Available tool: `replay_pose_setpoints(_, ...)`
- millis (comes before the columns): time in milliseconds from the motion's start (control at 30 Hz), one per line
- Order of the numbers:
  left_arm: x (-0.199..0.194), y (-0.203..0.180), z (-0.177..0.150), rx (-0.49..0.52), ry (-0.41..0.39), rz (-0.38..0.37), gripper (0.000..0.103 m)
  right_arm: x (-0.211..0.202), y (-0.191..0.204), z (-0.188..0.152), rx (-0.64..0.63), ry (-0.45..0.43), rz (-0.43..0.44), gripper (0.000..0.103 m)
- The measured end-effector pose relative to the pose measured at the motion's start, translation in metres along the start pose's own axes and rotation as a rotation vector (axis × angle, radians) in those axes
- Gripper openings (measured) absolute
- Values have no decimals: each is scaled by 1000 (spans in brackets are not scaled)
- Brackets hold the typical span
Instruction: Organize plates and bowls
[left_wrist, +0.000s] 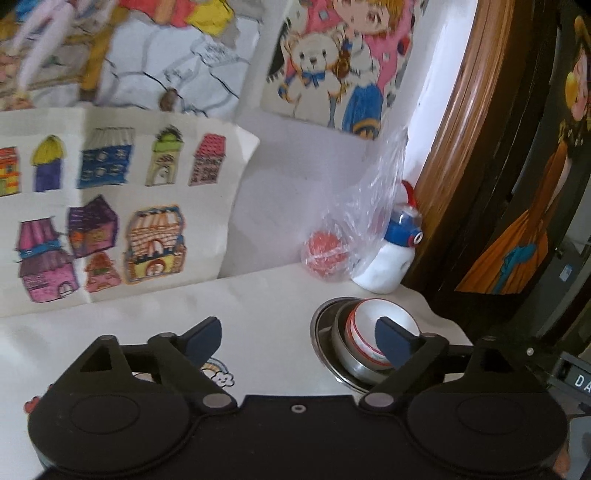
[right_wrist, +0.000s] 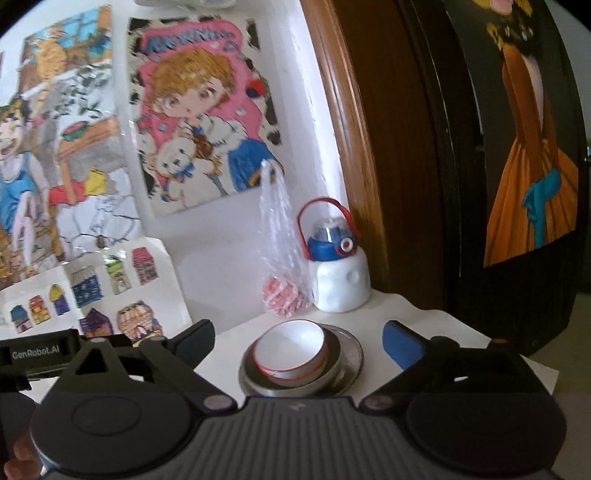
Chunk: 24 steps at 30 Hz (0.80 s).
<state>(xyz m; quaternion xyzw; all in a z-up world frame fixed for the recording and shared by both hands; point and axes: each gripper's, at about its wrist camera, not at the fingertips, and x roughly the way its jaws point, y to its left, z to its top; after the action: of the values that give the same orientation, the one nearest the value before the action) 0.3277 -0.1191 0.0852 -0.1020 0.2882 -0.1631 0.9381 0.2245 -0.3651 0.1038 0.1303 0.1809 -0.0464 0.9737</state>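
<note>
Black-bodied right gripper (right_wrist: 299, 345) and left gripper (left_wrist: 301, 339) both stand spread wide, nothing between the pads, each tilted slightly downward above the white table (right_wrist: 406, 317). Just beyond, the red-rimmed white bowl (right_wrist: 291, 349) sits nested in a steel bowl (right_wrist: 332, 363) on a steel plate (right_wrist: 352, 350), likely stacked to save space. Behind stand a plastic bag (right_wrist: 277, 236) and water bottle (right_wrist: 340, 273).

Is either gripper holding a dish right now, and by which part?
Nothing is held. The left gripper and right gripper are both open and empty; the white bowl sits stacked in the metal plates.
</note>
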Motion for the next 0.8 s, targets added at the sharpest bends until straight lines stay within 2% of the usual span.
replay_pose_setpoints(333,-71,10,-20,31,-84,-25,102,-61,20,-19,-2,-82,13,103)
replay_pose_setpoints(567,-115,18,-37,51,-135,-33,102,-101,35,-41,-7,-133,20,103)
replay_pose_setpoints(800,-155,28,-73,33,-168,-44,102,-134,51,-68,-32,-147,30,103)
